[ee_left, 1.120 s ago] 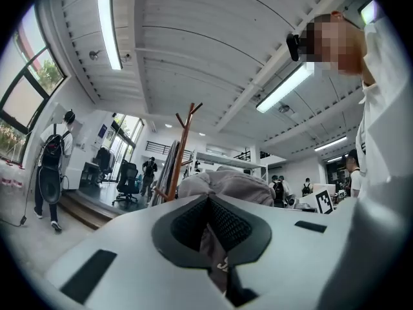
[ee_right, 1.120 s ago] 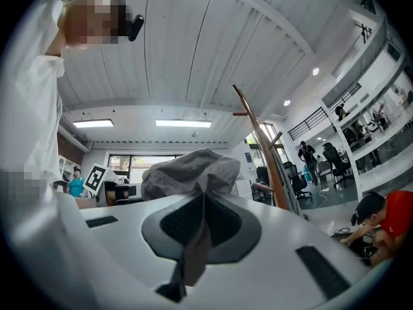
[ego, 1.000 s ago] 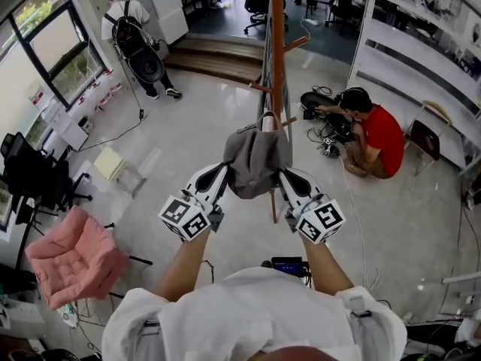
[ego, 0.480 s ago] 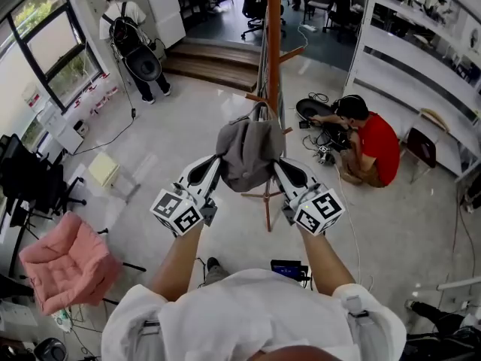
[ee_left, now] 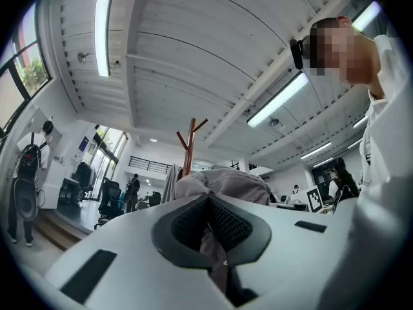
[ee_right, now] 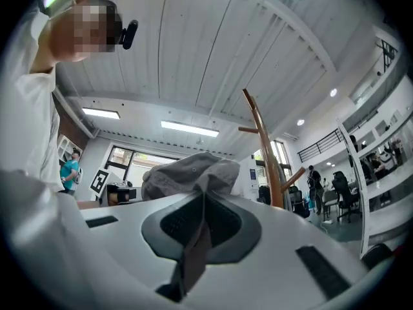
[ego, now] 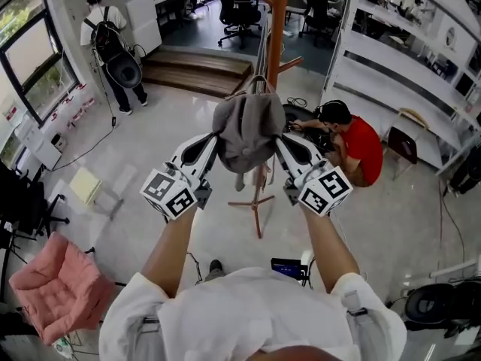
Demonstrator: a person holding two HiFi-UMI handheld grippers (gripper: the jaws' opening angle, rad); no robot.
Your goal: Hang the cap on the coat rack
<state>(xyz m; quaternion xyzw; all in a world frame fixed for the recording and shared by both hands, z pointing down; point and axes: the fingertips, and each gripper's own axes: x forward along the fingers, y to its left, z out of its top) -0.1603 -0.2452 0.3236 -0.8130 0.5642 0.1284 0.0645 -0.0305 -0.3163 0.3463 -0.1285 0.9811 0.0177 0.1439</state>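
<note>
**Cap held up just short of the rack**

The left gripper [ego: 213, 143] and right gripper [ego: 279, 146] are each clamped on an opposite edge of the grey cap [ego: 248, 126], which is raised just on the near side of the coat rack [ego: 277, 21]. The thin pinch of fabric could slip on one side, or the cap could bump the pole and miss the slanted peg [ego: 289, 45]. The floor left of the rack is open. A crouching person in red [ego: 359, 143] crowds its right.

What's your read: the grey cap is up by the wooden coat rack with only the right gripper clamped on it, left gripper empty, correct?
Not quite: the left gripper isn't empty. The left gripper view shows its jaws shut on the fabric of the grey cap, as the right gripper is. The cap is up by the wooden coat rack.
</note>
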